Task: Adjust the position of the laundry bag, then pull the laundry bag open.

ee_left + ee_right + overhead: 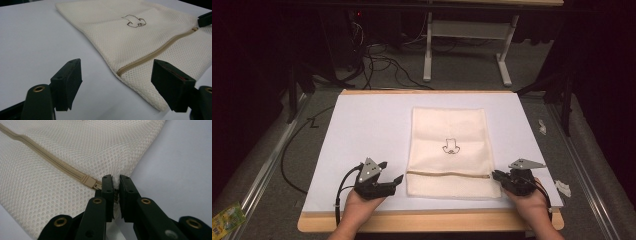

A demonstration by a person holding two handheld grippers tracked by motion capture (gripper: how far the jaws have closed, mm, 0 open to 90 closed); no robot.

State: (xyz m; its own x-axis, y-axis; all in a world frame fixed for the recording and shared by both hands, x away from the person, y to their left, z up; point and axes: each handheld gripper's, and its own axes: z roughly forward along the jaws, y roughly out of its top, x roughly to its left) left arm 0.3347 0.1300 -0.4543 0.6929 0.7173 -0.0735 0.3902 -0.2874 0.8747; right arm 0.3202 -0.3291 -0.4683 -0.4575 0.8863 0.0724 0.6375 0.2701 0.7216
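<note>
Dark floor and cable loops surround the counter (362,125), whose white sheet carries a cream mesh laundry bag (448,131) lying flat at its middle, a tan zipper (447,174) crossing it near the person's edge. From the high view, the left gripper (394,181) sits just beside the bag's left edge at zipper height, and the right gripper (497,175) meets the zipper's right end.

Through the left gripper view, the fingers (68,80) stand wide apart over bare counter, with the zipper's closed end (120,72) lying between them and slightly ahead; nothing is pinched yet. To brace the bag well, this gripper should likely ease forward and clamp the mesh right at that end, so the fabric cannot bunch when the slider is drawn.

Along the right gripper view, the fingers (107,192) are pressed together on the bag's edge beside the zipper slider (90,182). I judge that the grip sits on the pull tab or the cloth just next to it; which one is hard to tell. A pull kept low and along the zipper line should serve best.
</note>
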